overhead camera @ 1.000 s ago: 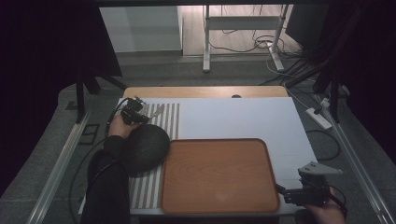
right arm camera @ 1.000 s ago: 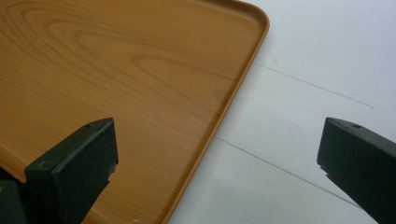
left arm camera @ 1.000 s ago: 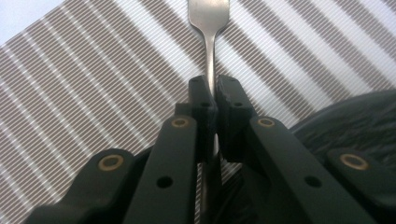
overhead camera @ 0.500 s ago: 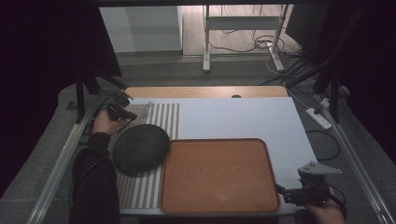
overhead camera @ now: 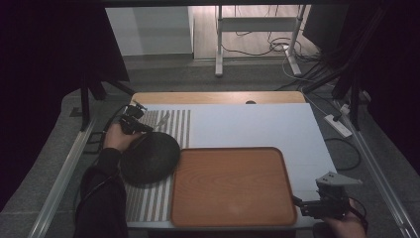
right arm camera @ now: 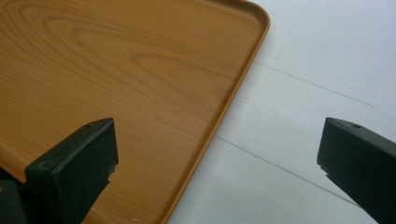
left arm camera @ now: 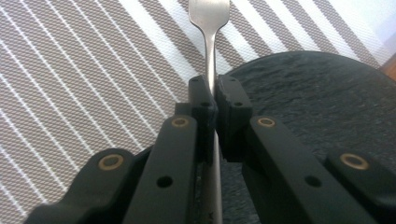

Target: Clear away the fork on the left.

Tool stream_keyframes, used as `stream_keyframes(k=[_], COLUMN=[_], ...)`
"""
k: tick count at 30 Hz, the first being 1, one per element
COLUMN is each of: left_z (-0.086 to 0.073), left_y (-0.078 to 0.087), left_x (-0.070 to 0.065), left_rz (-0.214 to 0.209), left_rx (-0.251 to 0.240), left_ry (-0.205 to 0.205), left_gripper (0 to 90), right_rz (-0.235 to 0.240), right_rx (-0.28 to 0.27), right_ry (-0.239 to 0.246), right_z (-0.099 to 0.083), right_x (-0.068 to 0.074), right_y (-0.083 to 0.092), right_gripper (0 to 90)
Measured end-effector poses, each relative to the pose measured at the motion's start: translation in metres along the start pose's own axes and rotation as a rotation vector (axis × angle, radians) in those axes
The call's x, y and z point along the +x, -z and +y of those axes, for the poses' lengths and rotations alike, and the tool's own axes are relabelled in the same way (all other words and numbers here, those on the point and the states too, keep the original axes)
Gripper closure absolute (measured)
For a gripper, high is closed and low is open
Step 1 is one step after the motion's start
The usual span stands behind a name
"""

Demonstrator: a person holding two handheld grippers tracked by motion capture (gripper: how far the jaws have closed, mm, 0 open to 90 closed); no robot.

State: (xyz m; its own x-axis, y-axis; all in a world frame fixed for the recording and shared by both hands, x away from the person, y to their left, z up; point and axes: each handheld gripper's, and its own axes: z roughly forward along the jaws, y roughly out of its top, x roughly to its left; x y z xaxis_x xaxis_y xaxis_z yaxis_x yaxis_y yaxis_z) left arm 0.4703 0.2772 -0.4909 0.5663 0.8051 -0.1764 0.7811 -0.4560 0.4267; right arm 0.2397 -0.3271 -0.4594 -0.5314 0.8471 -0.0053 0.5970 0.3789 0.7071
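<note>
My left gripper (left arm camera: 211, 100) is clamped thin on the fork (left arm camera: 209, 28) handle, fork lifted over the striped mat (left arm camera: 70, 84) beside the dark plate (left arm camera: 308, 102); right gripper (right arm camera: 217, 158) gapes empty by the tray (right arm camera: 116, 70); risk: narrow handle pivots, slips.

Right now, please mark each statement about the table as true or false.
1. The left tool is shut on a fork. True.
2. The wooden tray holds a cup. False: nothing lies on it.
3. The right tool is open. True.
4. The dark plate lies on the tray. False: it lies on the striped mat, left of the tray.
5. The fork is black plastic. False: it is shiny metal.
</note>
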Motion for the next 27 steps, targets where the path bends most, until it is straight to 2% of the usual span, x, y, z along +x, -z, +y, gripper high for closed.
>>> stream_keyframes(k=[4, 16, 27], left_z=[-0.003, -0.012, -0.021], left_y=[-0.001, 0.000, -0.003], left_x=[-0.006, -0.032, -0.067], left_rz=[-0.018, -0.021, -0.040], left_rx=[-0.017, -0.019, -0.026], left_ry=[0.000, 0.005, -0.013], left_gripper=[84.8, 84.8, 84.8], right_rz=[0.000, -0.002, 0.000], right_rx=[-0.001, -0.005, -0.009], right_ry=[0.003, 0.007, 0.015], right_z=[0.000, 0.000, 0.000], right_x=[0.000, 0.001, 0.002], right_y=[0.000, 0.001, 0.001], right_gripper=[0.0, 0.0, 0.0])
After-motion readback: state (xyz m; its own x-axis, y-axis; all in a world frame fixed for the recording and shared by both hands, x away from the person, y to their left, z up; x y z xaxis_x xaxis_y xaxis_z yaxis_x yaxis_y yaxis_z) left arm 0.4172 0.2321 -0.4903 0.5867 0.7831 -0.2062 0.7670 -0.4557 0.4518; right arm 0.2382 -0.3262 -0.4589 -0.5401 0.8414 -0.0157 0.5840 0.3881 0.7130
